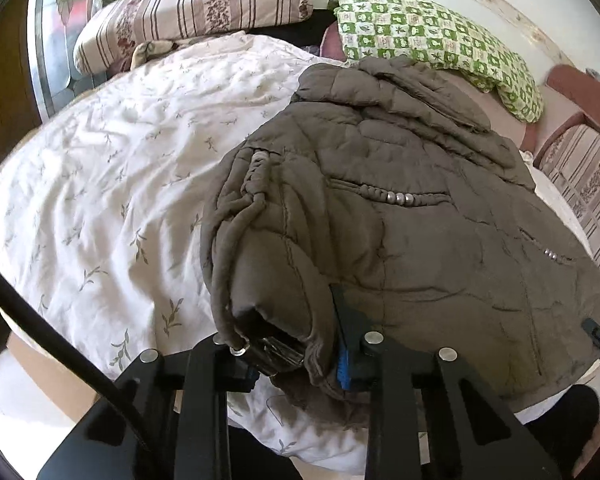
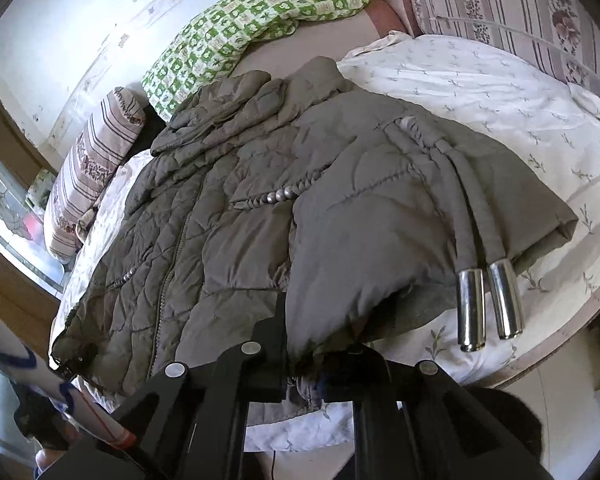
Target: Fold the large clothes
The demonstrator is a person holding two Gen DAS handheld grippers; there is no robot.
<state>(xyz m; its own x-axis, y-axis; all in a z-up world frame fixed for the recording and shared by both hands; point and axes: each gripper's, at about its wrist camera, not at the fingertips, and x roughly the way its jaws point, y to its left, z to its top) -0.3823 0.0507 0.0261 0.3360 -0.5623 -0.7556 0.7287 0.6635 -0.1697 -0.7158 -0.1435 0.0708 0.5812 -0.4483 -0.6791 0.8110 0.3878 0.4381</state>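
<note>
Jacket [image 1: 400, 208] spread on floral quilt [image 1: 100, 184], sleeve cuff pinched in left gripper [image 1: 300, 360]. From right wrist: jacket [image 2: 228, 216] across same quilt [image 2: 480, 92], hem fold clamped by right gripper [image 2: 304, 376], beside metal-tipped drawcords [image 2: 488, 300].

- You have one large grey-brown quilted padded jacket [image 2: 228, 216] lying on the bed.
- You can count two grey fabric drawstring cords [image 2: 466, 200] on it, each one ending in one shiny metal cylinder tip [image 2: 471, 308], so two tips.
- One white quilt with small grey leaf print [image 1: 112, 168] is under the jacket.
- You see one green and white checked pillow [image 1: 432, 40].
- You see two pink striped floral bolster cushions [image 2: 512, 8], one at each side.
</note>
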